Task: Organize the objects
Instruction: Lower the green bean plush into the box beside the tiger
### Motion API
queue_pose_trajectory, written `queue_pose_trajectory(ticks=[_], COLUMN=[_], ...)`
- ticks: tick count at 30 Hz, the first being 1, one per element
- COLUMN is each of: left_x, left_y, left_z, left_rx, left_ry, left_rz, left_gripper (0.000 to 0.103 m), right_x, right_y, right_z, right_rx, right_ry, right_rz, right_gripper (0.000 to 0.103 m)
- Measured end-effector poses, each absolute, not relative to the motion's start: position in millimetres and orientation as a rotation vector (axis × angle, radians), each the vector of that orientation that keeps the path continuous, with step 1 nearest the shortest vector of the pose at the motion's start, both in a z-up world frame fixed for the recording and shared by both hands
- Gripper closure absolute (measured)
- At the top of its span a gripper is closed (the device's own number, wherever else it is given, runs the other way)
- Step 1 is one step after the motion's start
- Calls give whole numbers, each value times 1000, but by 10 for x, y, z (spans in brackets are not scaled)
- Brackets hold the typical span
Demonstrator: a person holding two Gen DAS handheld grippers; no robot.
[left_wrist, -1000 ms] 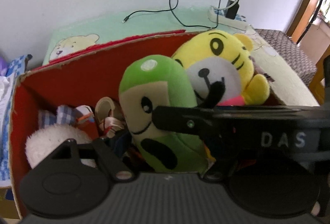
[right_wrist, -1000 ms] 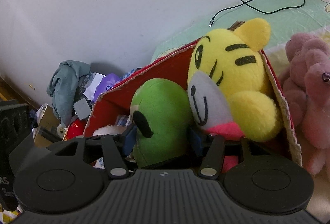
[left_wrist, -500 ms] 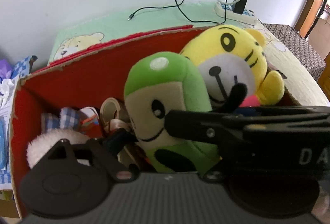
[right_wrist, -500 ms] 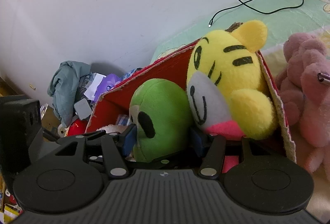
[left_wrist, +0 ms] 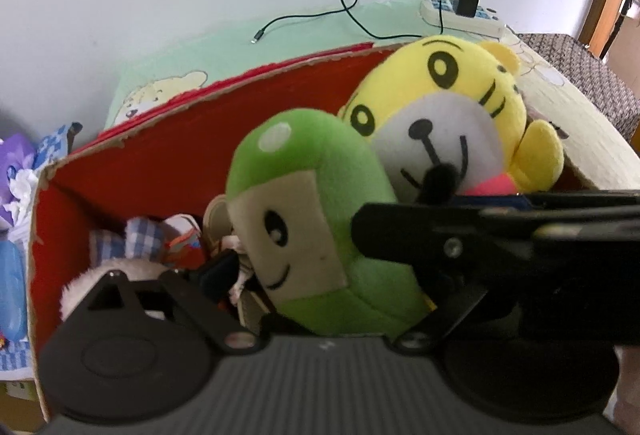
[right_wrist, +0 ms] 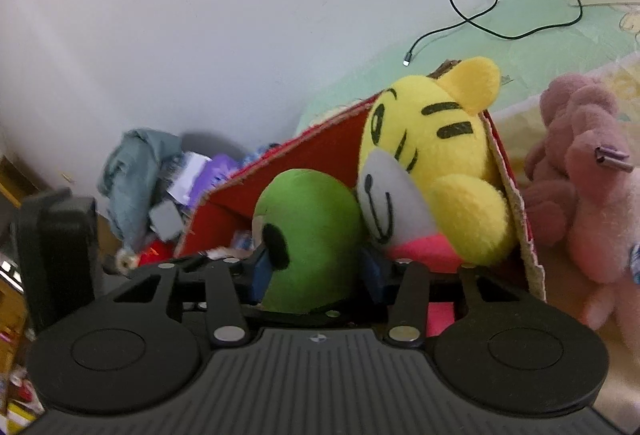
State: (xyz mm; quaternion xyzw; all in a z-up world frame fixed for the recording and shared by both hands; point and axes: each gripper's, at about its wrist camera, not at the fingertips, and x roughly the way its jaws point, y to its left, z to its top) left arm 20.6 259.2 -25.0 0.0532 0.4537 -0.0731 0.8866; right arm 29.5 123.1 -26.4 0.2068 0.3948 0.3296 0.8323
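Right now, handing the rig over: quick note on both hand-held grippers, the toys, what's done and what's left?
Right hand-held gripper: jaws have just been closing and now pinch the green plush from both sides.
Left hand-held gripper: jaws have just been opening; they stand wide around the same plush, not pressing it.
Red box: green plush stands upright inside, leaning against the tiger at the box's end. Small items lie on the box floor.
Done: both plush toys are in the box.
Left: pink plush lies outside the box on the bed; it probably goes in next. Clutter beside the box is untouched.
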Motion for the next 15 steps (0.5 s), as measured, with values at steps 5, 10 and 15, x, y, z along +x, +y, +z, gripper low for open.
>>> queue_pose_trajectory(ticks=[5, 10, 15], left_x=[221, 231, 235], left_y=[2598, 2585, 2575], left_z=[-254, -264, -267], left_rx=[108, 117, 123], left_ry=[949, 952, 953], left_rz=[-152, -149, -151], left_gripper=[9, 9, 11], right_x=[287, 280, 271], right_y=[1249, 1194, 1197], right_z=[-267, -247, -242], right_rx=[419, 439, 425], right_ry=[823, 821, 818], right_rz=[687, 669, 663], right_gripper=[57, 61, 62])
